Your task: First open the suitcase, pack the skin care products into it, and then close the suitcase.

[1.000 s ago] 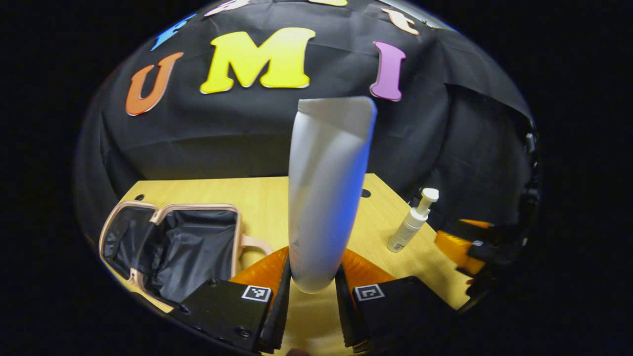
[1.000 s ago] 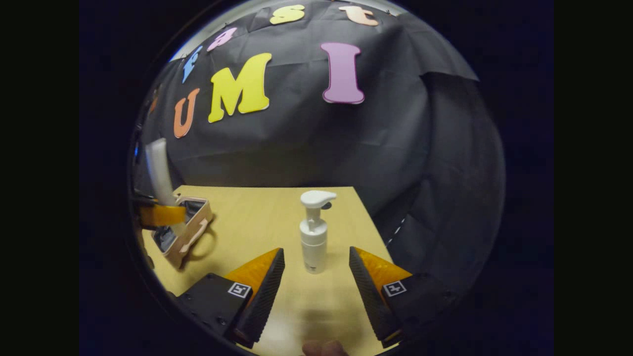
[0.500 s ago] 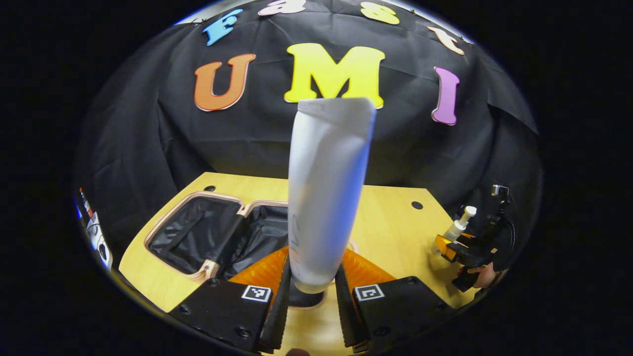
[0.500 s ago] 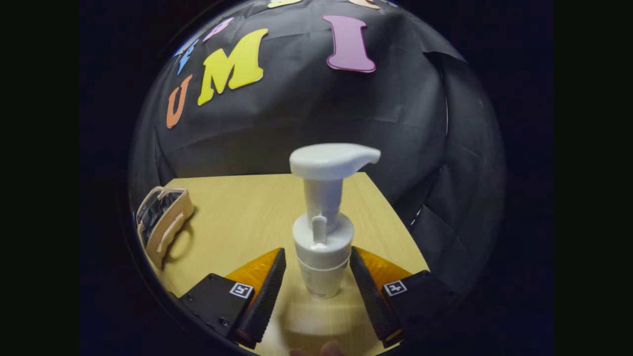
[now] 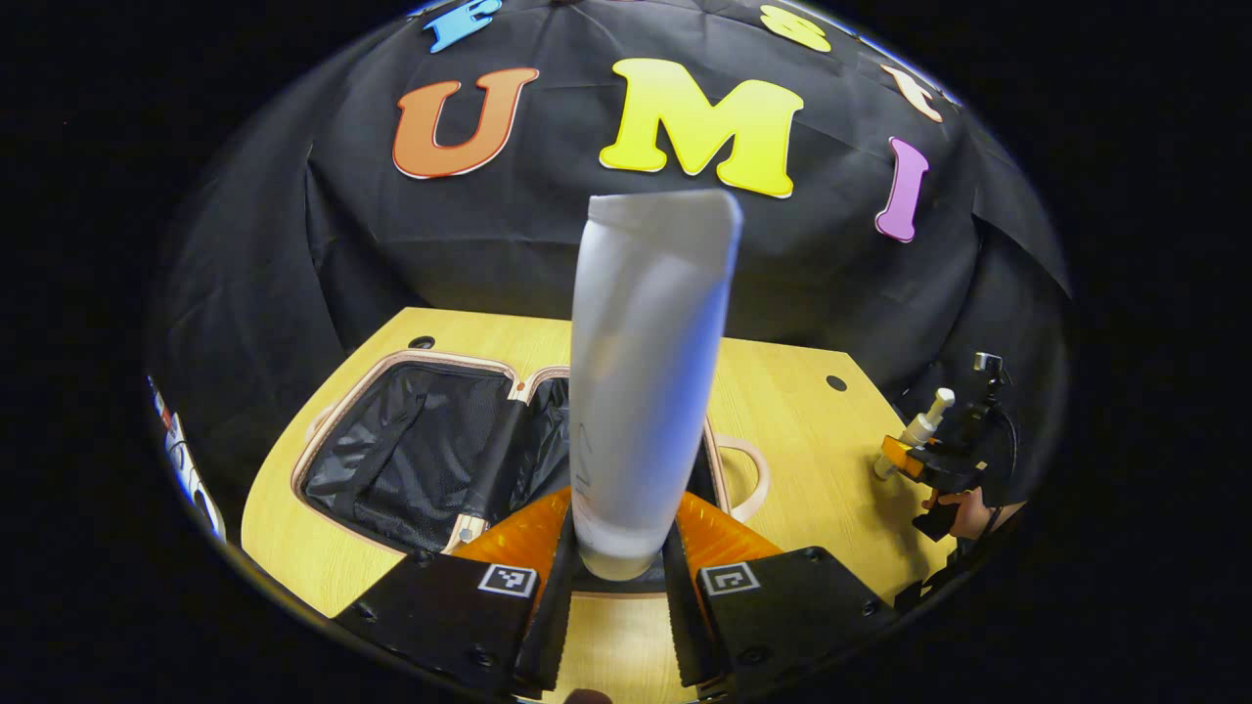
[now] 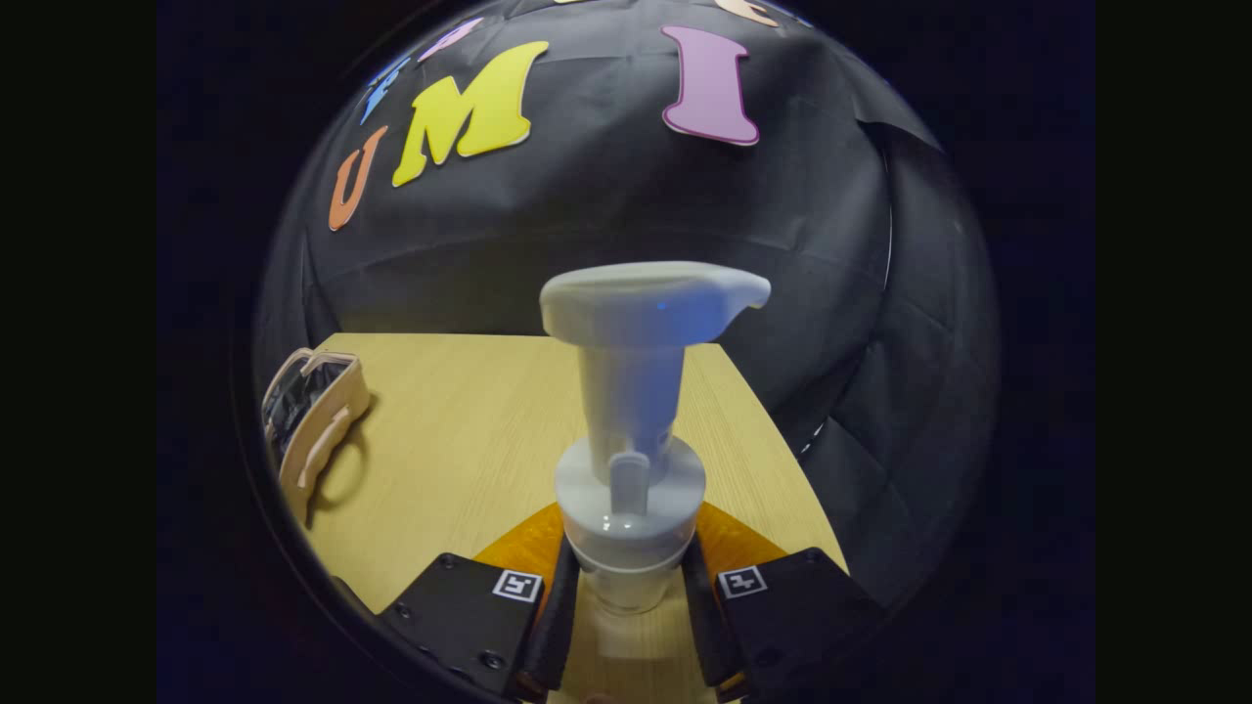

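Note:
My left gripper [image 5: 616, 572] is shut on a tall white tube [image 5: 646, 381], held upright above the near edge of the open suitcase [image 5: 411, 450], whose black-lined halves lie flat on the table. In the right gripper view, my right gripper [image 6: 626, 596] is shut on a white pump bottle [image 6: 631, 420] standing on the table, both fingers pressing its body just under the collar. The suitcase [image 6: 313, 430] lies far to its left, seen edge on. In the left gripper view the right gripper [image 5: 929, 469] and pump bottle [image 5: 919, 435] sit at the table's right edge, with a hand behind.
The wooden table [image 5: 792, 450] has bare room between the suitcase and the pump bottle. A beige handle loop [image 5: 748, 479] sticks out from the suitcase's right side. Black cloth walls close off the back and right. The table's right edge [image 6: 773, 430] runs close to the bottle.
My left gripper carried the tube leftward over the suitcase. My right gripper moved in around the pump bottle and closed on it.

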Available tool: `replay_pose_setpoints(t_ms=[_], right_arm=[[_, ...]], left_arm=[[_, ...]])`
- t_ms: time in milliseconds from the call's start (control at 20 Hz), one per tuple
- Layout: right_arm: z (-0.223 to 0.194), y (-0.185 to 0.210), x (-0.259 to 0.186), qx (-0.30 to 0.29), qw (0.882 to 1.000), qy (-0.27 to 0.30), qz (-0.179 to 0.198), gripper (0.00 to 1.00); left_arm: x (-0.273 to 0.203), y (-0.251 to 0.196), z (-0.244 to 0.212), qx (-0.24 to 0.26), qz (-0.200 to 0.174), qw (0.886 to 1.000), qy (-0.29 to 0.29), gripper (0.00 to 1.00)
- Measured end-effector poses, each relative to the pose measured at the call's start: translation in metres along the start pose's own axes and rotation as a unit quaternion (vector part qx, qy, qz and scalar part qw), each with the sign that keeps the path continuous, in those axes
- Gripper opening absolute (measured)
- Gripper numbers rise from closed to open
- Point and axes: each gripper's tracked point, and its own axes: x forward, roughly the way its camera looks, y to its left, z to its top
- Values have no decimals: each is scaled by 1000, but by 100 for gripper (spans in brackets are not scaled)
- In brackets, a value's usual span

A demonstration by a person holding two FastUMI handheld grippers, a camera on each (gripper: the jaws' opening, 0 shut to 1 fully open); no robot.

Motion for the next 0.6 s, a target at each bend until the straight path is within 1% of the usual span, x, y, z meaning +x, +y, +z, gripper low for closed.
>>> replay_pose_setpoints(t_ms=[100, 250, 350, 500, 600], right_arm=[[15, 8, -32, -1, 1000, -1, 19, 48], [36, 37, -86, 26, 995, 23, 91, 48], [48, 51, -124, 40, 991, 37, 120, 48], [59, 63, -178, 51, 991, 39, 121, 48], [59, 74, -204, 74, 990, 41, 116, 48]], left_arm=[[14, 9, -5, -3, -38, 999, 18, 46], [42, 19, -22, 13, -93, 993, 68, 46], [65, 22, -34, 6, -130, 987, 98, 46], [90, 22, -53, -39, -175, 973, 143, 46], [102, 24, -62, -60, -191, 965, 168, 46]])
